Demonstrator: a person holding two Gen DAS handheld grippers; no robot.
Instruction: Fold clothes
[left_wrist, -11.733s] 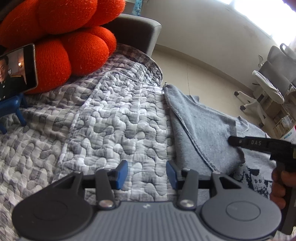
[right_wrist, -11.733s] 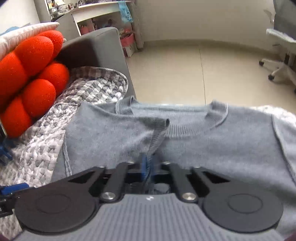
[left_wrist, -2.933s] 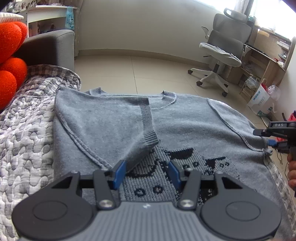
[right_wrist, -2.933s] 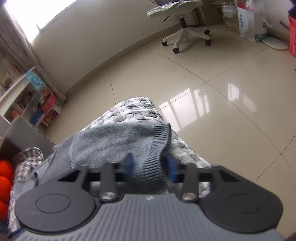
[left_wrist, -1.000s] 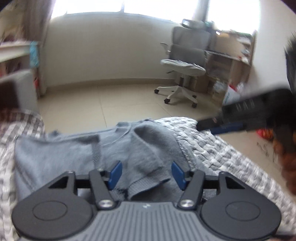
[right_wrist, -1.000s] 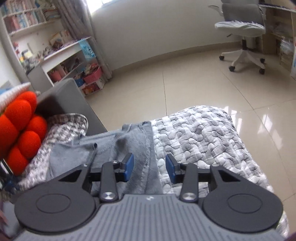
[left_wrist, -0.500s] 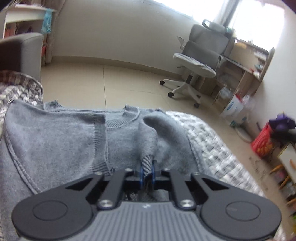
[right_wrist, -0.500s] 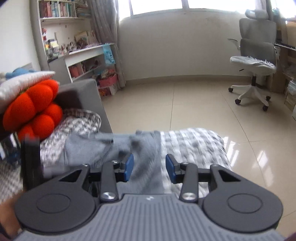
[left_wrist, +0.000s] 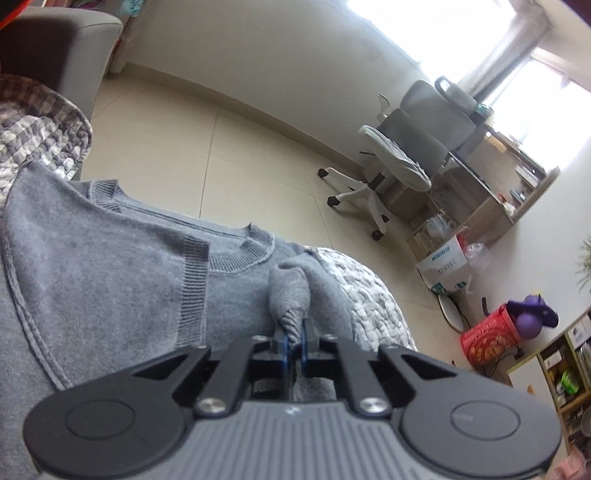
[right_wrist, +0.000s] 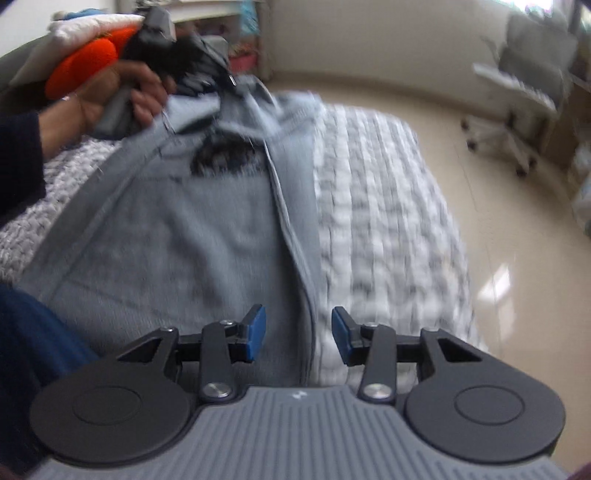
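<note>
Left gripper (left_wrist: 293, 338) clamped on grey knitted sweater (left_wrist: 103, 266) sleeve cuff, lifted for folding inward; right gripper (right_wrist: 298, 334) parted, straddling right edge.

Left gripper (left_wrist: 292, 341) pinched tight on a bunched sleeve cuff (left_wrist: 290, 295) of the grey sweater (left_wrist: 110, 266). Sweater spread over a quilted grey-and-white cover (left_wrist: 369, 295), one sleeve folded across the chest beside the ribbed collar (left_wrist: 255, 247). Beyond, tiled floor (left_wrist: 258, 155) and an office chair (left_wrist: 402, 158).

Bare quilt (right_wrist: 388, 221) right of the sweater (right_wrist: 177, 236) — open passage; orange cushion (right_wrist: 88, 59), sofa arm (left_wrist: 55, 48) crowd the left
</note>
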